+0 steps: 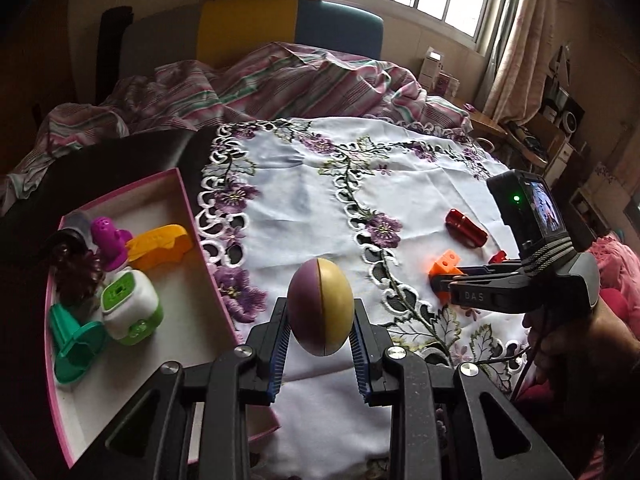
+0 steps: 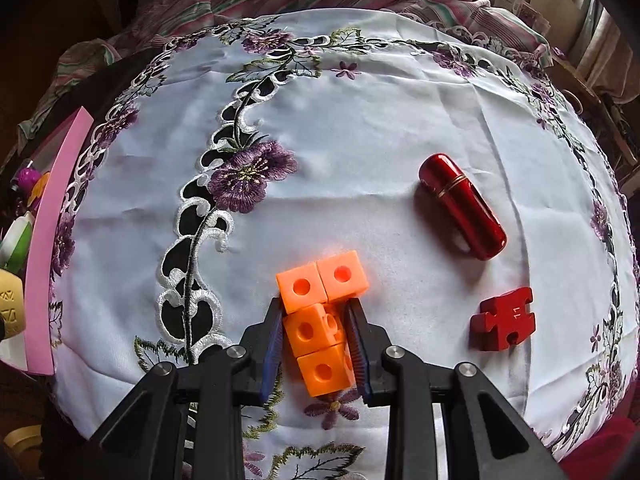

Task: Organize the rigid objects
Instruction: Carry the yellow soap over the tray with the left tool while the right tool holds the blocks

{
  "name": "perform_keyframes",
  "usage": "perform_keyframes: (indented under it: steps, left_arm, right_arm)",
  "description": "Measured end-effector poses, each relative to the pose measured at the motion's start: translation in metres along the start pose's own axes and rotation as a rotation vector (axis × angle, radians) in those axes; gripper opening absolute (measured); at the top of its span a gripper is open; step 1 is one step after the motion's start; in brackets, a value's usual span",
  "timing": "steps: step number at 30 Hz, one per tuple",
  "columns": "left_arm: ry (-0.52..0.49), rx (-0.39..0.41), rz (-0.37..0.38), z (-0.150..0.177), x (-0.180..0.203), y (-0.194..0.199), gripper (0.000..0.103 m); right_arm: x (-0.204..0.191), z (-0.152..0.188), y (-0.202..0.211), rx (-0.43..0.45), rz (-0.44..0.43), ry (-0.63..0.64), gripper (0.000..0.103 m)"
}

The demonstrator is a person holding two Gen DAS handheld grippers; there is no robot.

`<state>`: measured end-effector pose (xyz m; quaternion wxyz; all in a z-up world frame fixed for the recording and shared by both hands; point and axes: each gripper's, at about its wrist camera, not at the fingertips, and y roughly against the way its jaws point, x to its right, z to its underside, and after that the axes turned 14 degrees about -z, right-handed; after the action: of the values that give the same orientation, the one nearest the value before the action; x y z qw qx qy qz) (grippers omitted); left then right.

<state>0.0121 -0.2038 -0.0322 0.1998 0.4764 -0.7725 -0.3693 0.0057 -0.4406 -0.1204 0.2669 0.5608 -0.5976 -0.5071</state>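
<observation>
My left gripper (image 1: 320, 312) is shut on a purple and yellow egg (image 1: 320, 306) and holds it above the white embroidered cloth, just right of the pink box (image 1: 192, 216). My right gripper (image 2: 314, 312) is shut on an orange block of joined cubes (image 2: 320, 320), low over the cloth; it also shows in the left wrist view (image 1: 444, 270). A red capsule (image 2: 462, 212) and a red puzzle piece (image 2: 504, 318) lie on the cloth to the right of the block.
The pink box holds a green and white cube (image 1: 130, 306), an orange piece (image 1: 160, 246), a magenta piece (image 1: 110, 240), a teal piece (image 1: 76, 338) and a dark pine cone (image 1: 78, 276). A rumpled striped blanket (image 1: 280, 80) lies behind the cloth.
</observation>
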Motion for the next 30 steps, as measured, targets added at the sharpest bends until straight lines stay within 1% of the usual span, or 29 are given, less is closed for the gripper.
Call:
perform_keyframes:
  steps: [6,12,19,30]
  left_arm:
    - [0.026,-0.002,-0.036,0.005,-0.016,0.003,0.029]
    - [0.066,-0.003,-0.102,0.011,-0.042,0.005,0.029]
    - [0.126,-0.039,-0.162,0.026,-0.08,0.004,0.029]
    - [0.229,-0.114,-0.253,0.064,-0.149,0.001,0.029]
  right_arm:
    - [-0.003,0.0,0.0,-0.001,0.012,0.013,0.03]
    - [-0.004,0.0,0.0,0.0,0.017,0.018,0.03]
    - [-0.005,0.001,0.001,0.0,0.024,0.027,0.03]
    - [-0.007,0.002,0.003,0.001,0.033,0.035,0.029]
